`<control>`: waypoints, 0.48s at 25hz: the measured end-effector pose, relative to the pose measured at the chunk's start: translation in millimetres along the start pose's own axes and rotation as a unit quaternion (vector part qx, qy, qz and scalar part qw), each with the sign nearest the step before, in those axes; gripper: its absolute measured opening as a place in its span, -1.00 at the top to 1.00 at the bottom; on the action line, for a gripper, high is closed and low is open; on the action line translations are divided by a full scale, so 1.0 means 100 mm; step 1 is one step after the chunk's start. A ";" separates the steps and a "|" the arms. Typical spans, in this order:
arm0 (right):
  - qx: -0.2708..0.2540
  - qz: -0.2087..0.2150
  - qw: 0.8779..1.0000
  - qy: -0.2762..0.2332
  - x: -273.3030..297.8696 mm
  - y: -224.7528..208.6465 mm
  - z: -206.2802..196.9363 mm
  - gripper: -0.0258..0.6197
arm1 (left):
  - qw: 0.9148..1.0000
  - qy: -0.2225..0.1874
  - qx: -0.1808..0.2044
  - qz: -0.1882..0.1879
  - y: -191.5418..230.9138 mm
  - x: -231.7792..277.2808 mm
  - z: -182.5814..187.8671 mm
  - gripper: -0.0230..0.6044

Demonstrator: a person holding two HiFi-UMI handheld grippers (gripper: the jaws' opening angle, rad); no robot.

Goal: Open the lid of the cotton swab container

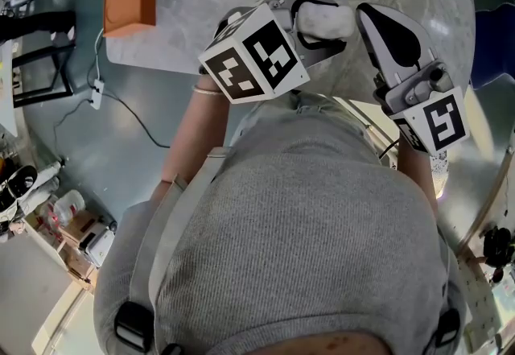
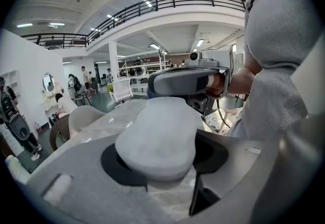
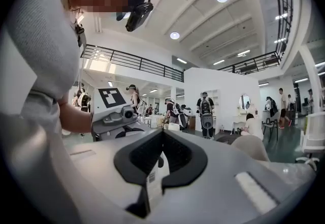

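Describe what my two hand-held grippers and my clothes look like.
Both the left hand-held gripper and the right hand-held gripper have pale grey moulded bodies with black jaw pads. Each carries a white cube printed with black square markers. You wear a grey ribbed sweater with grey shoulder straps.

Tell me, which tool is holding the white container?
The left tool, at the head view's left: its jaws stand wide around the white container. The right tool has its jaws closed together.

Held close before the chest, the left gripper (image 1: 323,26) clamps the cotton swab container (image 2: 160,136), the right gripper's (image 1: 372,19) jaws closed.
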State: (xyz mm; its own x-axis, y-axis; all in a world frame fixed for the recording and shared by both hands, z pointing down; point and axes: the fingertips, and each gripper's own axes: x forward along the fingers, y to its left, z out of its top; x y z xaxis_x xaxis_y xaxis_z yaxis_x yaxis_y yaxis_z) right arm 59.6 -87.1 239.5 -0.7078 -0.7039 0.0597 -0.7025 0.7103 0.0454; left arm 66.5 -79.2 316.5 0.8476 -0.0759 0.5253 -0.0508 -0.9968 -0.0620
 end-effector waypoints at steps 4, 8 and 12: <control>-0.031 0.031 0.999 0.007 0.07 0.07 0.13 0.91 | 1.000 -0.001 0.000 -0.001 0.01 0.02 -0.01 0.17; -0.061 0.072 0.995 0.014 0.09 0.11 0.22 0.91 | 1.000 -0.003 -0.001 -0.002 0.03 0.00 0.01 0.17; -0.092 0.121 0.988 0.015 0.12 0.21 0.29 0.85 | 1.000 -0.003 -0.002 -0.004 0.03 -0.02 -0.01 0.17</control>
State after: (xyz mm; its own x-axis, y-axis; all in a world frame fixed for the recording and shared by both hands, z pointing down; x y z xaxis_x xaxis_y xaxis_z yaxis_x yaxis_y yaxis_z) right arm 34.4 -81.2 212.6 -0.8493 -0.5139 0.1207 -0.4849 0.8499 0.2063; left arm 64.0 -81.8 316.5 0.8515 -0.0686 0.5198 -0.0472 -0.9974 -0.0544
